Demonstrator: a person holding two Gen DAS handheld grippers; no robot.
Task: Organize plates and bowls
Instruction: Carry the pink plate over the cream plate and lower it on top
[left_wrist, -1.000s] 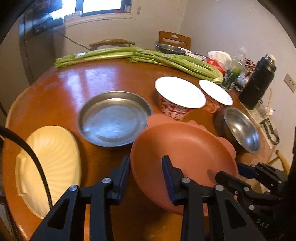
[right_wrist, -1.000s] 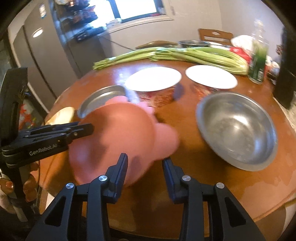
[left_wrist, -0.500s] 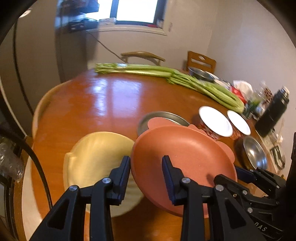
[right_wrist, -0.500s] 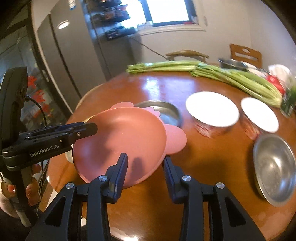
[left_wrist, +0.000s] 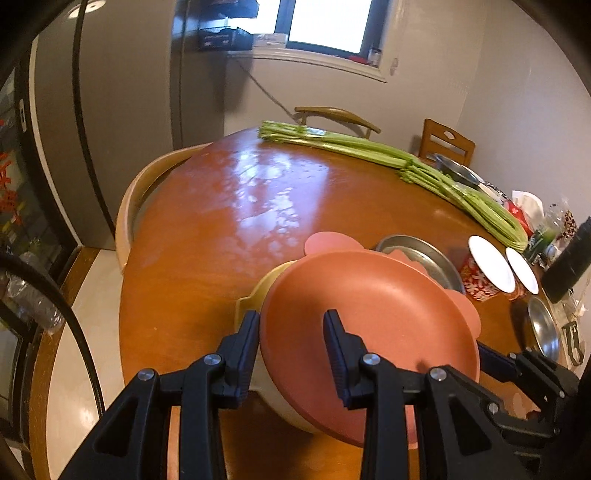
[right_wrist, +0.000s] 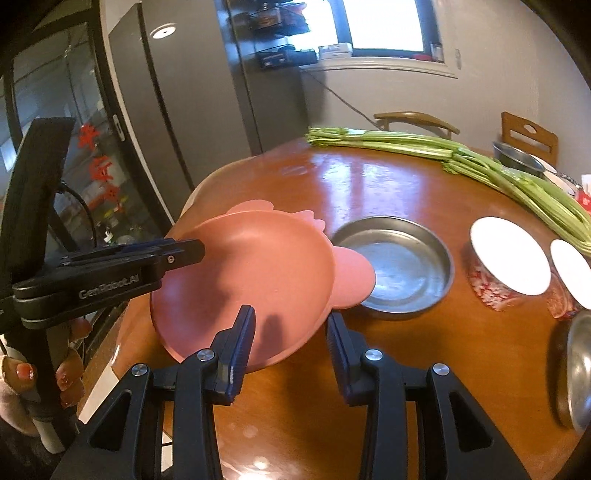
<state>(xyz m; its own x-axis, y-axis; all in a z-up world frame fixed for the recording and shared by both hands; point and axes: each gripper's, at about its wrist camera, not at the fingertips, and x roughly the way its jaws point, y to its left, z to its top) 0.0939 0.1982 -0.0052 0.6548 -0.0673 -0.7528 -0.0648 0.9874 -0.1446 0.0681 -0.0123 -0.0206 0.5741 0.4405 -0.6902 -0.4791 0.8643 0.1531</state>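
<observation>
A pink plate (left_wrist: 369, 306) with scalloped ears is held by its rim from two sides. My left gripper (left_wrist: 291, 339) is shut on its left edge, and it also shows in the right wrist view as the left gripper (right_wrist: 195, 253) clamped on the pink plate (right_wrist: 251, 280). My right gripper (right_wrist: 290, 341) is shut on the near edge and shows as the right gripper (left_wrist: 484, 354) low on the right. The pink plate hangs over a cream-yellow plate (left_wrist: 255, 295), hiding most of it. I cannot tell whether they touch.
On the round wooden table (left_wrist: 221, 229) are a shallow metal plate (right_wrist: 399, 266), two red patterned bowls (right_wrist: 506, 269) with white tops, a steel bowl (right_wrist: 580, 373) at the right edge and long celery stalks (right_wrist: 480, 158). Chairs and a fridge (right_wrist: 177, 122) stand beyond.
Both grippers carried the pink plate leftward, from beside the steel bowl, past the metal plate, to above the cream-yellow plate. Their grip on it stayed the same.
</observation>
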